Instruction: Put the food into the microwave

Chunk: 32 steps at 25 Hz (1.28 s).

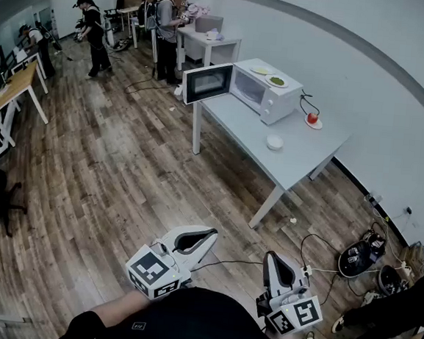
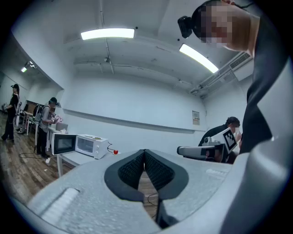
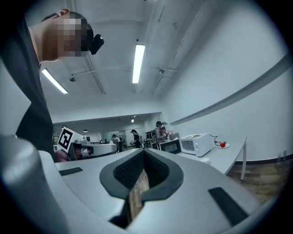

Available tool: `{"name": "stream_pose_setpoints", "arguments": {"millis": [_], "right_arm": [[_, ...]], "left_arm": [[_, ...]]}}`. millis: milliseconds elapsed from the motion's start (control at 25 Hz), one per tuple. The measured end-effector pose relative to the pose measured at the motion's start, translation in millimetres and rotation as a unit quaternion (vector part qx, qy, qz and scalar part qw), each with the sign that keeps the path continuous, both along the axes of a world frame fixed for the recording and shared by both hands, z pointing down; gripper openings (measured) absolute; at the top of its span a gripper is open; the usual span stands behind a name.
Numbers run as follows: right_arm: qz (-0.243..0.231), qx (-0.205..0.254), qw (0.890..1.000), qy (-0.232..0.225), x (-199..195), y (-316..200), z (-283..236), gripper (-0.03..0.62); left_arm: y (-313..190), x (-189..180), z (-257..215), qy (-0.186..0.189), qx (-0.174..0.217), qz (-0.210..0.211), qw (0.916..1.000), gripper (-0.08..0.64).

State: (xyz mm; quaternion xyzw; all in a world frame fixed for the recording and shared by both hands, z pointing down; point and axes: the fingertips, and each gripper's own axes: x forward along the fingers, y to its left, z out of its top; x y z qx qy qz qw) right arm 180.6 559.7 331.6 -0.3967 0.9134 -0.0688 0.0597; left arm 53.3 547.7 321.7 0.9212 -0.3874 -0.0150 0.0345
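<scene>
A white microwave (image 1: pixel 271 96) stands on the grey table (image 1: pixel 302 154) with its door (image 1: pixel 207 82) swung open to the left. To its right, a red food item (image 1: pixel 312 118) rests on a small plate. A white bowl (image 1: pixel 274 142) sits in front of the microwave. Two small dishes (image 1: pixel 276 81) lie on top of it. My left gripper (image 1: pixel 210 236) and right gripper (image 1: pixel 271 257) are held level close to my body, far from the table, both shut and empty. The microwave (image 2: pixel 89 146) and red food (image 2: pixel 115 151) show far off in the left gripper view. They appear too, microwave (image 3: pixel 197 144) and red food (image 3: pixel 223 144), in the right gripper view.
Wooden floor lies between me and the table. Cables and round black devices (image 1: pixel 358 257) sit on the floor at right, beside a seated person (image 1: pixel 391 314). Several people (image 1: pixel 166 21) work at tables at the back. A wooden desk (image 1: pixel 16 85) stands at the left.
</scene>
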Motion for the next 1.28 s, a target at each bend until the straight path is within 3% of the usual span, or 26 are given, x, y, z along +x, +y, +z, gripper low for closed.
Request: {"name": "stream_pose_setpoints", "arguments": {"millis": [440,1040,1280], "right_arm": [[0.0,-0.003,1.0,-0.003,-10.5,-2.5,1.5,0.014],[-0.013,-0.021,1.0,0.005,-92.3,-14.9,9.3,0.015],[-0.006,-0.036,0.999,0.003,-98.5,-30.7,16.7,0.015]], "left_arm": [[-1.3,-8.4,1.4,-0.001,-0.004,0.004,1.0,0.009],[-7.3,-85.3,19.3,0.007,-0.022,0.006,0.9997,0.009],[-23.8,-94.6,22.8,0.006,-0.028,0.013,0.9995,0.009]]}}
